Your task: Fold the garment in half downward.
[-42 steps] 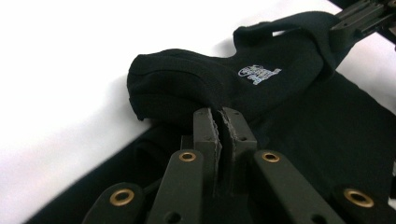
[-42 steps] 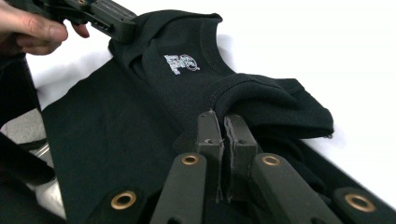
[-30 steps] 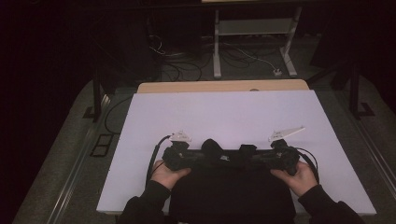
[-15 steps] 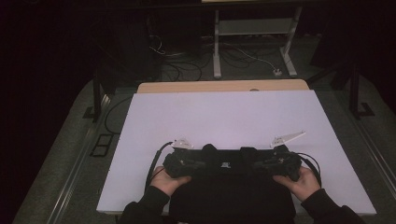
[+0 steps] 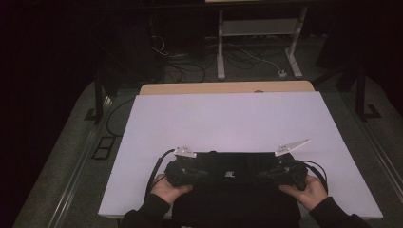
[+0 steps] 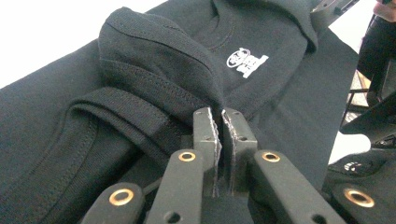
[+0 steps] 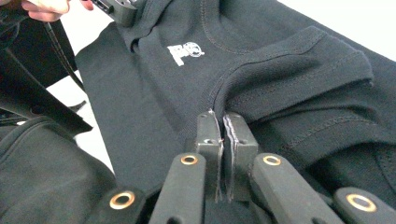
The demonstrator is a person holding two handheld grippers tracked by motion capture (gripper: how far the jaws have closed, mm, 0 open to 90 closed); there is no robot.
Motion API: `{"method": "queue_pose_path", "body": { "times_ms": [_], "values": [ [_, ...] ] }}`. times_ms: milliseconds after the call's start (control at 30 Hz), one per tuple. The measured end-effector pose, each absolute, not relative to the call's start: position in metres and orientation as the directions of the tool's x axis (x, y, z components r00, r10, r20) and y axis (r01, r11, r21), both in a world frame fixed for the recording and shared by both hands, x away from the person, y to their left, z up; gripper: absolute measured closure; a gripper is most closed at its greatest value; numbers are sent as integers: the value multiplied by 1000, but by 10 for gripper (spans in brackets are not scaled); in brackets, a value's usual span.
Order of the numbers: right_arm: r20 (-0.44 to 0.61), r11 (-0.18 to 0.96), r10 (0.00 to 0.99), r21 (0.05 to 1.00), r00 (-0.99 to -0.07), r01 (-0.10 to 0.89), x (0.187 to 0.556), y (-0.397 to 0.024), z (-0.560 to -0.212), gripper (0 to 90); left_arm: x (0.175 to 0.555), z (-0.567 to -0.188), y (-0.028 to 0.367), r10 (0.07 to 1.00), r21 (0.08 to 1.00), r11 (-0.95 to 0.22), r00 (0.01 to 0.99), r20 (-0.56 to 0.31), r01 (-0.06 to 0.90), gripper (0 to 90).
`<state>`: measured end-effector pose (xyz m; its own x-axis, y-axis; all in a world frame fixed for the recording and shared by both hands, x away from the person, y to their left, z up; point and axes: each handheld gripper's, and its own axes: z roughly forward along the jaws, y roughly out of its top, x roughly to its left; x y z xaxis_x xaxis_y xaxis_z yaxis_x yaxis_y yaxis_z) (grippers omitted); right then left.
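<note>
A black T-shirt [image 5: 228, 190] with a small white logo [image 5: 229, 174] lies at the near edge of the white table [image 5: 228, 118] and hangs over it toward the person. My left gripper [image 5: 197, 174] and right gripper [image 5: 271, 174] hold it at either side, each in one hand. In the left gripper view, the left gripper [image 6: 222, 114] is shut on a bunched fold of the shirt [image 6: 154, 70] by a sleeve seam. In the right gripper view, the right gripper [image 7: 223, 116] is shut on the stitched edge of the shirt [image 7: 280, 56]; the logo [image 7: 184, 51] lies beyond.
Bare white board stretches beyond the shirt to a wooden strip [image 5: 228, 88] at the back. On the dark floor behind are cables [image 5: 190, 71] and a light metal frame [image 5: 259, 42]. Dark stands flank the table at the left [image 5: 97, 95] and right [image 5: 361, 95].
Both grippers and the shirt have slid slightly toward the near edge of the table. The shirt's far edge, lumpy before, now lies flat and straight.
</note>
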<state>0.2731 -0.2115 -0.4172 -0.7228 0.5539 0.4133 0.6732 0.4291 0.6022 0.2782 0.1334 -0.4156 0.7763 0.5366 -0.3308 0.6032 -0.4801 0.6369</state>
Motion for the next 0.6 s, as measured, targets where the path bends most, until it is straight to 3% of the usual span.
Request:
{"method": "queue_pose_path", "body": {
  "times_ms": [600],
  "values": [
    [422,461,531,584,-735,669,261,-209,-419,846,266,-417,136,527,623,-496,780,-337,605,840]
  ]
}}
